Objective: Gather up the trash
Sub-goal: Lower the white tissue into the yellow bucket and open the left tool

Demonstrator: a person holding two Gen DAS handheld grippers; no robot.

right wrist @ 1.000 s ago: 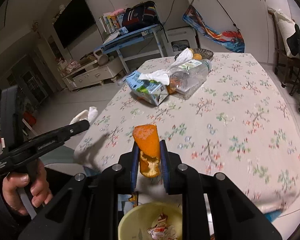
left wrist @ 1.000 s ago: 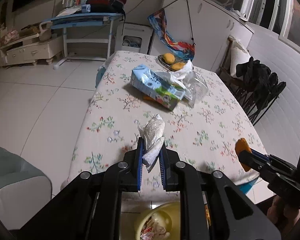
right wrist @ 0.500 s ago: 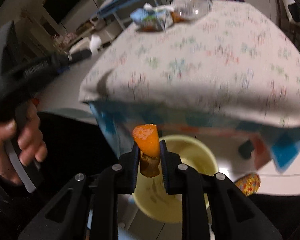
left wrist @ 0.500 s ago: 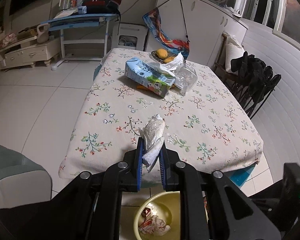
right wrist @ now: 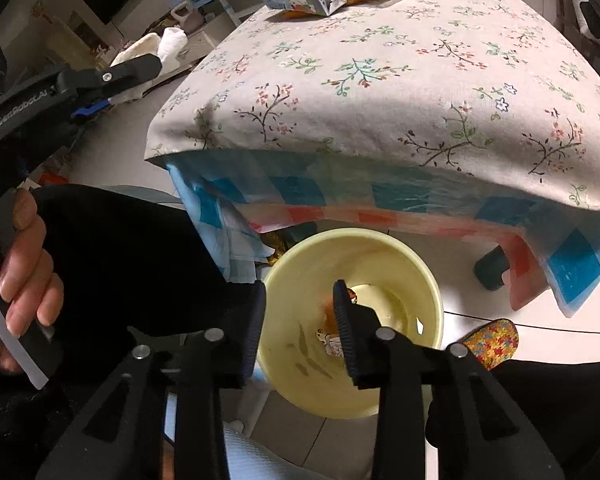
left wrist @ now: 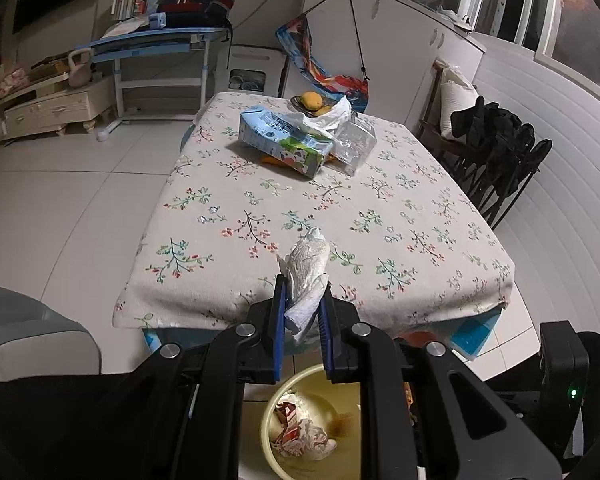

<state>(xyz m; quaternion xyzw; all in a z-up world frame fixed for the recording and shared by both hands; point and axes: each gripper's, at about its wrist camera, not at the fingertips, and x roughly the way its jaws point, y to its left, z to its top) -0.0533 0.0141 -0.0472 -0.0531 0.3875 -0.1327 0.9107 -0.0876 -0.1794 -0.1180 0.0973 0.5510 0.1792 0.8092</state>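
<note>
I'm clamping crumpled white tissue (left wrist: 305, 280) in left gripper (left wrist: 302, 316): wrinkled, twisted, poking up past blue pads, hanging above table edge. My right gripper (right wrist: 300, 320) jaws have just been opening, nothing between them. Orange peel (right wrist: 329, 316) blurring below, inside yellow bin (right wrist: 400, 256).

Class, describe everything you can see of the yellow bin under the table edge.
The yellow bin is a round, pale yellow, plastic-looking tub, standing upright and open-topped on the tiled floor just below the table's hanging cloth. Its inner wall shows smears. At the bottom lie crumpled wrappers and an orange scrap. The right gripper hangs open above its mouth, not touching it.
</note>
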